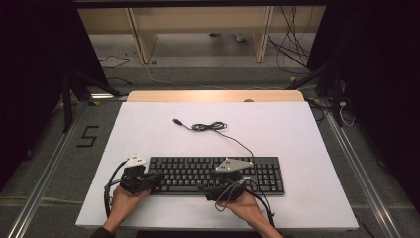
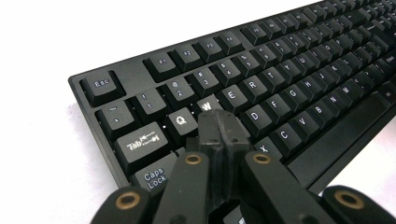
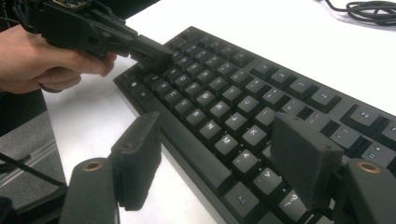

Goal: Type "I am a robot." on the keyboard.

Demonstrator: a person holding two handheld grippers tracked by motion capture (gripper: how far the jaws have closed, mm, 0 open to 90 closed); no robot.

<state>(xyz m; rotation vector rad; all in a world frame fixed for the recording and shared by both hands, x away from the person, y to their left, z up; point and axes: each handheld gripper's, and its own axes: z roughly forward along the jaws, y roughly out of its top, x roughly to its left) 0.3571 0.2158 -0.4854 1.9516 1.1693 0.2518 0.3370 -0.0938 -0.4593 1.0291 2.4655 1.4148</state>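
A black keyboard point(image 1: 218, 174) is seen lying flat on the white table point(image 1: 148, 129), near its front edge, long side parallel to that edge. Its cable point(image 1: 210, 127) is run back across the table in a loose bundle, with the plug lying free beyond the bundle.

The left gripper point(image 1: 157, 179) is held by the left hand point(image 1: 126, 198) at the keyboard's left end. In the left gripper view its jaws are pressed together, nothing between them, and the joined tip point(image 2: 219, 122) is placed over the letter rows just below the W key point(image 2: 207, 105). Whether a key is actually touched cannot be told.

The right gripper point(image 1: 229, 184) is held by the right hand point(image 1: 242, 203) at the keyboard's front edge, right of the middle. In the right gripper view its jaws are spread wide: one is seen over the bare table just in front of the keyboard, the other above the keys right of the space bar point(image 3: 191, 149). Nothing is gripped. The left gripper point(image 3: 161, 55) is visible farther off in that view, tip down on the far keys.
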